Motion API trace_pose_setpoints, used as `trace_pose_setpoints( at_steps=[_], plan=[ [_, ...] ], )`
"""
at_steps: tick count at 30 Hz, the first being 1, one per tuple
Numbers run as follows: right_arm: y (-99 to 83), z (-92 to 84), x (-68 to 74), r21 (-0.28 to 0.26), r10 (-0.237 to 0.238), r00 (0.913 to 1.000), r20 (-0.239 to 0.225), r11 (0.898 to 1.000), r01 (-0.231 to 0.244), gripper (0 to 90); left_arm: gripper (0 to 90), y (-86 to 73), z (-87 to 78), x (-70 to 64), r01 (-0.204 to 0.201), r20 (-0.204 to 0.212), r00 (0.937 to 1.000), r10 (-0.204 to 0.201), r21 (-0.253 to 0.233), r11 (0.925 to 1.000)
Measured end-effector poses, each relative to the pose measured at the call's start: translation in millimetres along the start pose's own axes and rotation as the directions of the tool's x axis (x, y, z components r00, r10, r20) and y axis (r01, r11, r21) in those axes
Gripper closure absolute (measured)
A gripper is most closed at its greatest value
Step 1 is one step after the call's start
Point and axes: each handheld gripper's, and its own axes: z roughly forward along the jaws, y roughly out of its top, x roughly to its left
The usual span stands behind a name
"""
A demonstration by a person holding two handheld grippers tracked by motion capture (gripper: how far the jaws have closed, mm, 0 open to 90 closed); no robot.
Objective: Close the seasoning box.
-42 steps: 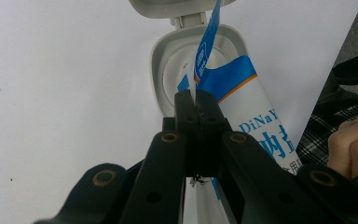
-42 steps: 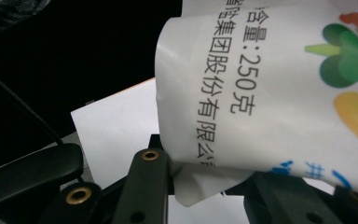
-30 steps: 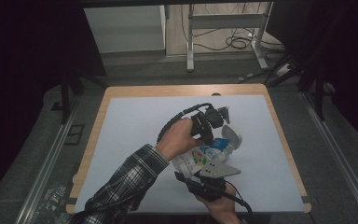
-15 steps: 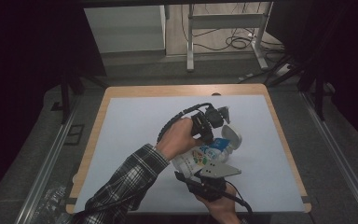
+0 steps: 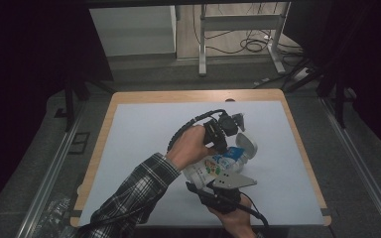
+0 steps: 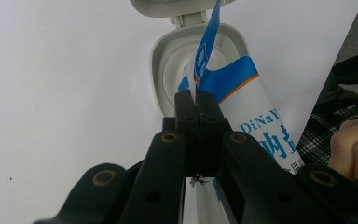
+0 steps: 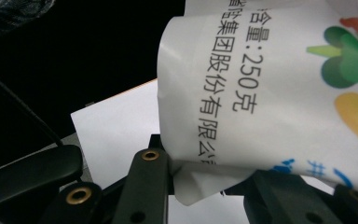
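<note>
Film of the refill pouch (image 5: 217, 165) looked thin, limp and slippery. We kept the left gripper (image 6: 196, 103) pinched on its torn top edge over the open container (image 6: 168, 70) mid-table, the right gripper (image 7: 205, 175) clamping its bottom seam.

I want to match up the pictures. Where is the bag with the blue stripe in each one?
High view: the bag lies centre-low, between both grippers.
Left gripper view: right of centre, its blue strip pinched by the left gripper, beside the grey container.
Right gripper view: upper right, bottom edge held by the right gripper.
Shared landmark: the white table sheet.
</note>
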Motion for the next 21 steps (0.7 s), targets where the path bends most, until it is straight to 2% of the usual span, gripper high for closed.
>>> trace_pose_setpoints(
  at_steps=[21],
  plan=[
    [0.5, -0.2, 0.7, -0.005, 0.003, 1.0, -0.001, 1.0, -0.003, 74.9, 89.9, 0.0, -0.3, -0.3, -0.001, 0.0, 1.0, 0.001, 0.002, 1.0]
  ],
)
